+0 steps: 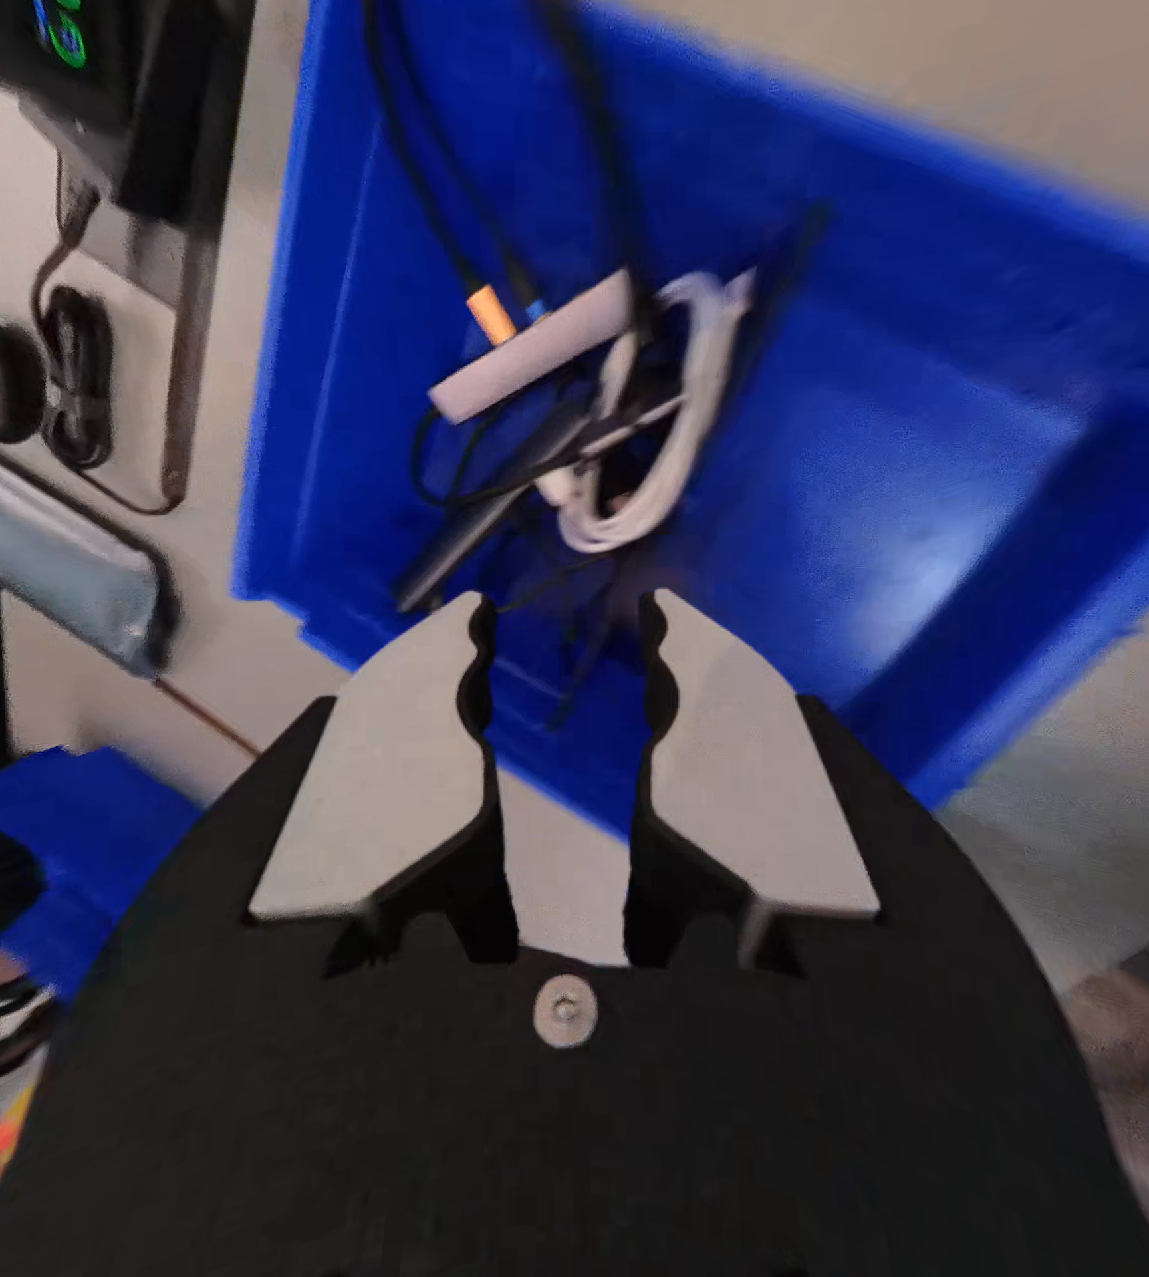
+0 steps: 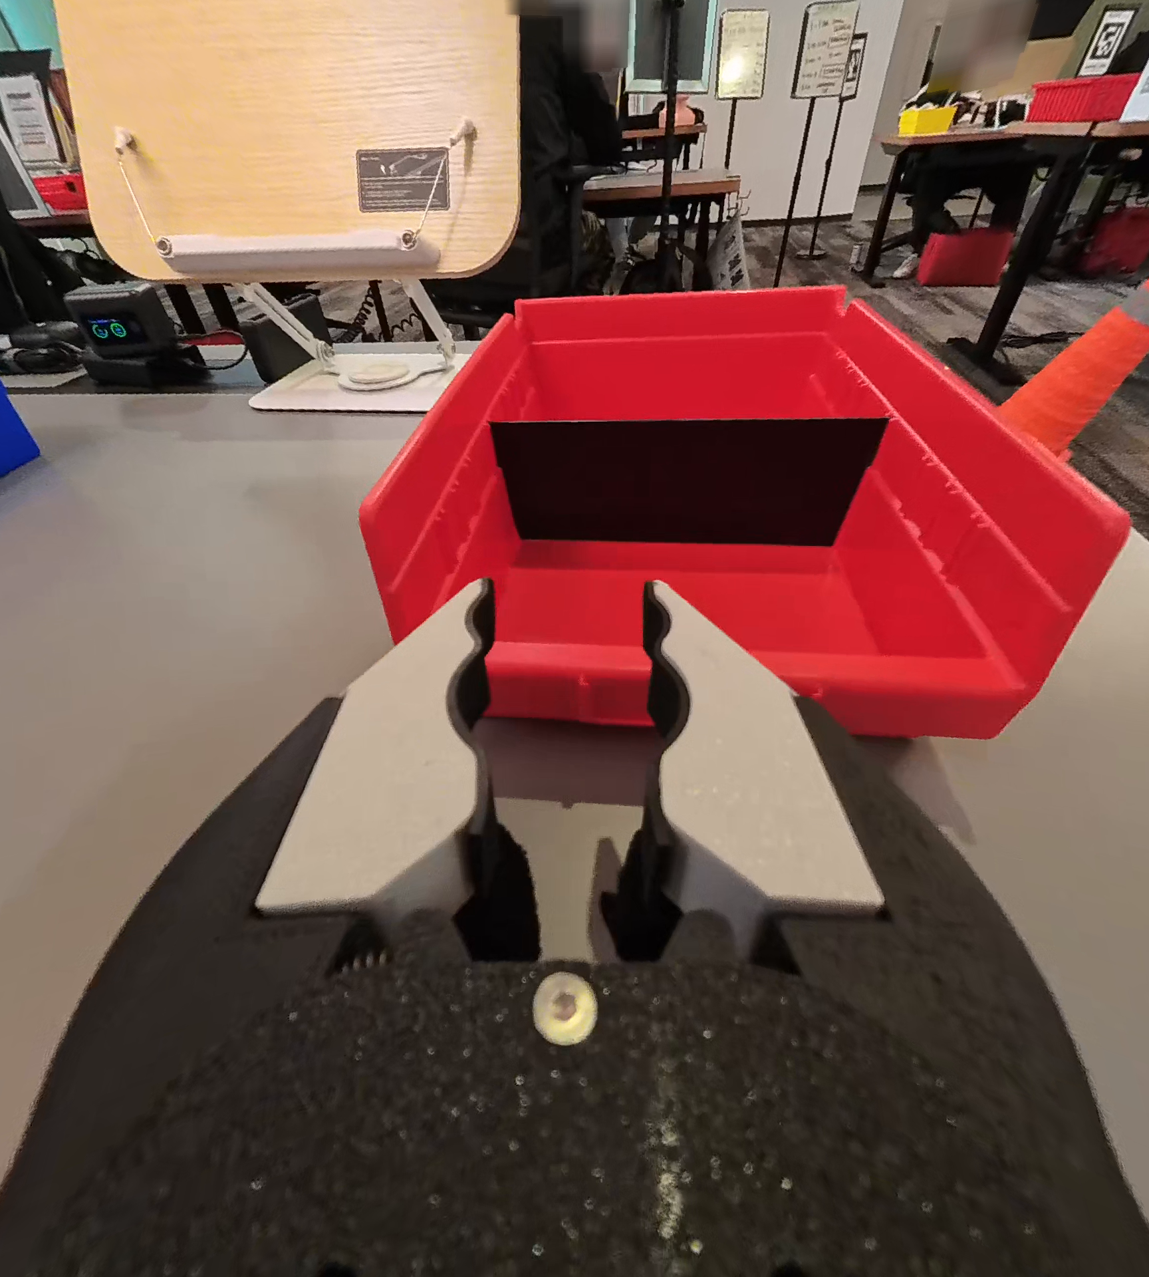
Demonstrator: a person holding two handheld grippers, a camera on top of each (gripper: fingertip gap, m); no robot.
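Observation:
In the left wrist view my left gripper (image 1: 565, 608) is open and empty, hovering over the near rim of a blue bin (image 1: 938, 428). The bin holds a grey hub (image 1: 530, 345) with an orange-tipped plug (image 1: 489, 318), black cables (image 1: 461, 546) and a coiled white cable (image 1: 654, 477). The picture is blurred. In the right wrist view my right gripper (image 2: 566, 594) is open and empty, just in front of the low front wall of a red bin (image 2: 972, 525). A black divider (image 2: 682, 484) crosses the red bin. The front compartment shows nothing inside.
A grey table (image 2: 143, 587) carries both bins. A wooden board on a white stand (image 2: 295, 138) and a black device with a lit screen (image 2: 116, 325) stand at its far edge. An orange cone (image 2: 1110, 345) stands on the floor to the right. Black gear (image 1: 74, 373) lies left of the blue bin. My right fingertips sit around 60 centimeters from my left ones.

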